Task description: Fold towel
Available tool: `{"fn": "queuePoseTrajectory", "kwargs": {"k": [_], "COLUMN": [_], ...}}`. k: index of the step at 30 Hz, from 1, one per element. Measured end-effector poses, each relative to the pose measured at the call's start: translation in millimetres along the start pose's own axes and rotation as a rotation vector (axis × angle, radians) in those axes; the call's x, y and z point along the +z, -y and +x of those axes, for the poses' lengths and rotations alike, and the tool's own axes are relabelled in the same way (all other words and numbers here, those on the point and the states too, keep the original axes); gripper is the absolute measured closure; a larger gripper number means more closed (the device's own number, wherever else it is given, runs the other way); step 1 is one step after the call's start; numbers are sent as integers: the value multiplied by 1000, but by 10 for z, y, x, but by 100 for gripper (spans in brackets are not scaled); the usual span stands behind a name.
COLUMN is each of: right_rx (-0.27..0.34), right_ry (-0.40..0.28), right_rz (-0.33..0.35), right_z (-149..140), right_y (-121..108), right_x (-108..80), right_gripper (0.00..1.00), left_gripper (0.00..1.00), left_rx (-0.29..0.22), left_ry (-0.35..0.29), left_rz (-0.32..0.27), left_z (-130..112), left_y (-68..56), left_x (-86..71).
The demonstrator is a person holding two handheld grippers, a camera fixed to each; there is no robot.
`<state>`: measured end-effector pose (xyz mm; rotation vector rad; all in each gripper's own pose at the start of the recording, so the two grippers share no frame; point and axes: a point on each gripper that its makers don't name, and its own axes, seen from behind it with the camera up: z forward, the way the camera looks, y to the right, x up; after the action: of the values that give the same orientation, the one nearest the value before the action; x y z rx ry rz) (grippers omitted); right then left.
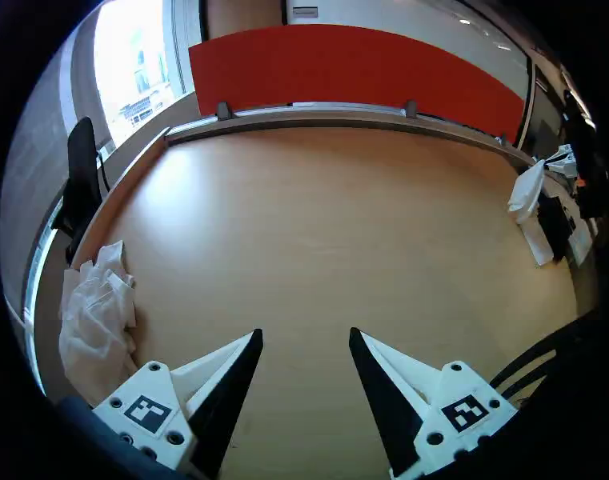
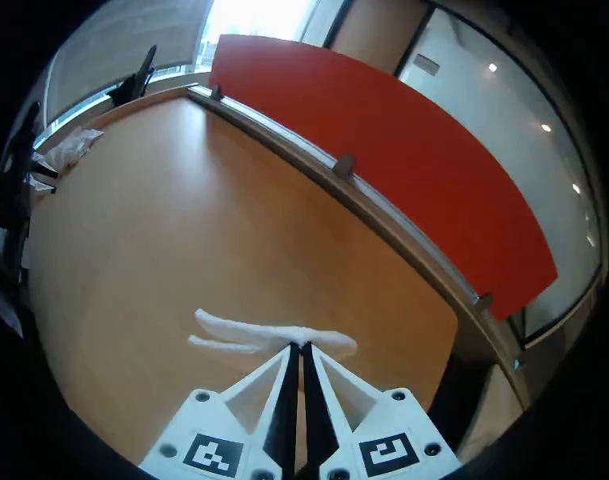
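Two grippers hang over one pale wooden table [image 1: 320,216]. In the left gripper view, a black chair [image 1: 83,180] stands off the table's edge at 9 o'clock. Below it, near 8 o'clock, a heap of crumpled white cloth [image 1: 96,320] lies on the table's margin, just beside the near finger. At 6 o'clock the left gripper [image 1: 305,330] has its fingers spread wide, with bare wood between the tips and nothing in them. A red panel [image 1: 352,68] runs along the table's far rim at 12 o'clock, with a bright window [image 1: 136,64] to its left. At 3 o'clock a second white cloth [image 1: 528,192] hangs at the table's edge among dark shapes too small to make out. In the right gripper view, a small white heap sits on the wood at 10 o'clock, well apart from the gripper, and the red panel sweeps from 12 o'clock down to 3 o'clock behind a metal rail [image 2: 360,196]. The towel [image 2: 248,330] lies on the table just below centre as a thin white strip stretched left to right, with a loose fold trailing toward 8 o'clock. The right gripper [image 2: 298,346] comes up from 6 o'clock with its fingers pressed together — pinching the towel's near edge, where the cloth bunches at the tips.
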<state>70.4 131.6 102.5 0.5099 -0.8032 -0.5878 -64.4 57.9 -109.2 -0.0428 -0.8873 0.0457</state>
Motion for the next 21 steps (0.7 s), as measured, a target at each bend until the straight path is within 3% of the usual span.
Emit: {"fn": "queuePoseTrajectory", "kwargs": {"k": [12, 21], "right_rx": [7, 39], "right_ry": [16, 39], "right_rz": [-16, -33], "right_z": [-138, -462], "right_y": [-127, -208], "right_x": [-54, -210], "right_gripper": [96, 96], "left_gripper": [20, 21], "left_rx": [14, 37], "left_ry": [-2, -3], "left_rz": [-2, -12], "left_z": [87, 143], "left_y": [-68, -155], "left_x": [18, 41]}}
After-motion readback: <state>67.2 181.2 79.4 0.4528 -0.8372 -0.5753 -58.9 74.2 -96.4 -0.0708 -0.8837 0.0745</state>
